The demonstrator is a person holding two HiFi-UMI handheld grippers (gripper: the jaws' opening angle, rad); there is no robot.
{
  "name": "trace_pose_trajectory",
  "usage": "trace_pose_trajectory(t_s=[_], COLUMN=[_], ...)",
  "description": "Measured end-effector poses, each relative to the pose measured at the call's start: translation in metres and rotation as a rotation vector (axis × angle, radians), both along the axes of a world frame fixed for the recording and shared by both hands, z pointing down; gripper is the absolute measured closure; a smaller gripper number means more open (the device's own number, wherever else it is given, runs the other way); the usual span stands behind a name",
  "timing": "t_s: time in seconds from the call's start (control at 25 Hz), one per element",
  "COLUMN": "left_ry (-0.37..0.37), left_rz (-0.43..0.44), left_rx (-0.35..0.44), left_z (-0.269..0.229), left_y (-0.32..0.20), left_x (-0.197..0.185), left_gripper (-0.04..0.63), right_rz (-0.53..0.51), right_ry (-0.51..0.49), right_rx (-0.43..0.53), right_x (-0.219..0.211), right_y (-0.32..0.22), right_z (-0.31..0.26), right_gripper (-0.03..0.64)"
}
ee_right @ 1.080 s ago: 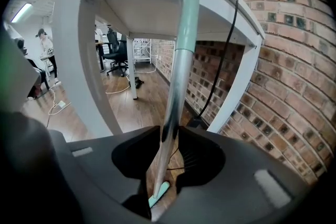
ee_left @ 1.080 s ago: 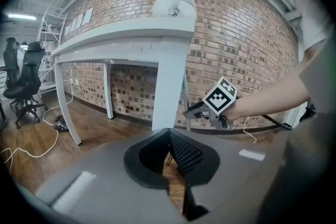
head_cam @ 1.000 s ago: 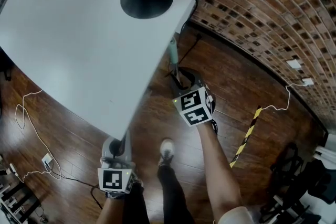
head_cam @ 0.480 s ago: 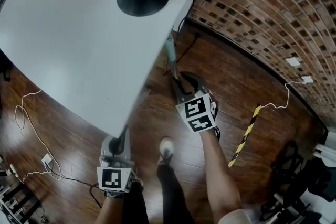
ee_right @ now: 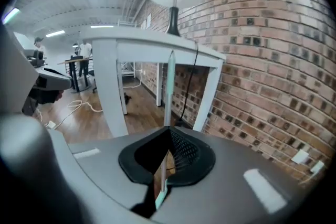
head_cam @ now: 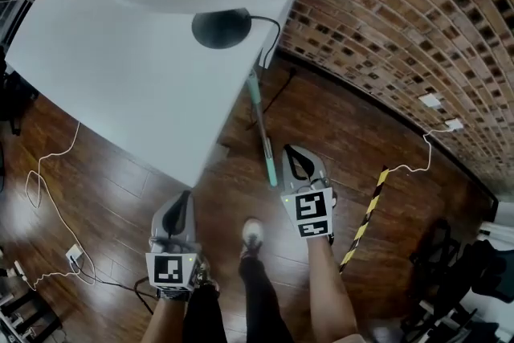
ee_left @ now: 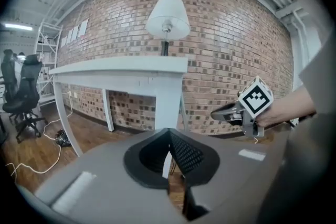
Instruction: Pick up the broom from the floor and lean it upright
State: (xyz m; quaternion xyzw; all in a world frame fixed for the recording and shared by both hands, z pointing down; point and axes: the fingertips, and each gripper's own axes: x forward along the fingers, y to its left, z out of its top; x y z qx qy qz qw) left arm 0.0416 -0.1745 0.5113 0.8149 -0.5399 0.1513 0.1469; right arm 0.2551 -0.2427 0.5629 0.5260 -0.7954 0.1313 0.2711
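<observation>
The broom (head_cam: 268, 161) has a thin teal handle. It stands upright on the wood floor and leans against the corner of the white table (head_cam: 120, 68). In the right gripper view the broom (ee_right: 169, 81) rises straight ahead, beyond the jaws. My right gripper (head_cam: 291, 150) is just right of the handle and apart from it. Its jaws are closing and meet at the tips (ee_right: 169, 130), with nothing between them. My left gripper (head_cam: 184, 198) sits low at the table's near edge, shut and empty (ee_left: 169, 131). The right gripper (ee_left: 215, 113) also shows in the left gripper view.
A black-based lamp (head_cam: 221, 26) stands on the table, its cord hanging over the edge. A brick wall (head_cam: 401, 20) runs behind. White cables (head_cam: 48, 173) and a yellow-black striped strip (head_cam: 365, 217) lie on the floor. My shoe (head_cam: 254, 233) is below. Office chairs (ee_left: 23, 92) stand far left.
The right gripper let go of the broom handle, drew back toward me and up, and its jaws went from open to shut. The broom stays leaning on the table. The left gripper rose slightly.
</observation>
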Motion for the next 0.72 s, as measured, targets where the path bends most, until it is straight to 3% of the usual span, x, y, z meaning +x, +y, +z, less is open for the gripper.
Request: trace_pose_trajectory(t_s=[0.16, 0.32, 0.72], left_ry=[-0.007, 0.018, 0.058], left_rz=[0.045, 0.101, 0.156], left_rx=[0.077, 0.137, 0.310], left_z=[-0.057, -0.128, -0.316], left_y=[-0.007, -0.002, 0.054], left_x=[0.006, 0.010, -0.048], left_gripper=[0.594, 0.594, 0.594], right_rz=[0.141, 0.213, 0.285], right_ry=[-0.049, -0.042, -0.119], right_rx=[0.054, 0.118, 0.346], right_x=[0.032, 0.054, -0.007], right_y=[0.036, 0.079, 0.181], right_z=[-0.071, -0.155, -0.373], right_gripper=[0.604, 0.604, 0.604])
